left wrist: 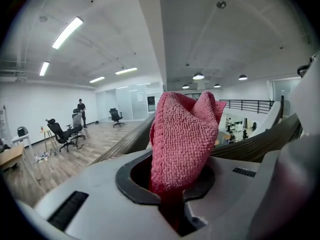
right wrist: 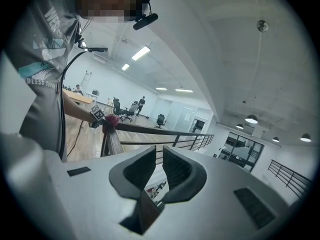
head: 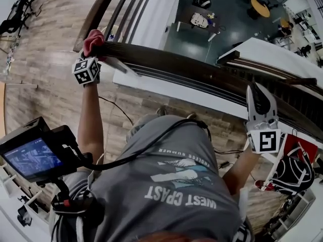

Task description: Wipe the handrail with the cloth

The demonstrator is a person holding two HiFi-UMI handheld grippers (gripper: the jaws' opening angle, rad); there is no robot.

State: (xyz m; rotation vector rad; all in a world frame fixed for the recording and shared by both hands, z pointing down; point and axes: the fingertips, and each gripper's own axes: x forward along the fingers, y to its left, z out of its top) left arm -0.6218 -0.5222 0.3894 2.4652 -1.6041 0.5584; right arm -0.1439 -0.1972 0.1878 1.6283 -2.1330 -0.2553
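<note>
Holding the red cloth on the dark handrail, the left gripper sits at the upper left of the head view, where two rails meet. Wiping looks barely started. The next move likely calls for sliding right along the rail. The right gripper hovers at the right, close to the rail and in that path. A monitor shows lower left and a red-and-black bag lower right.

Left gripper view: the jaws clamp the cloth, which fills the centre.

Right gripper view: the jaws are nearly together with nothing between them. The rail crosses mid-frame.
</note>
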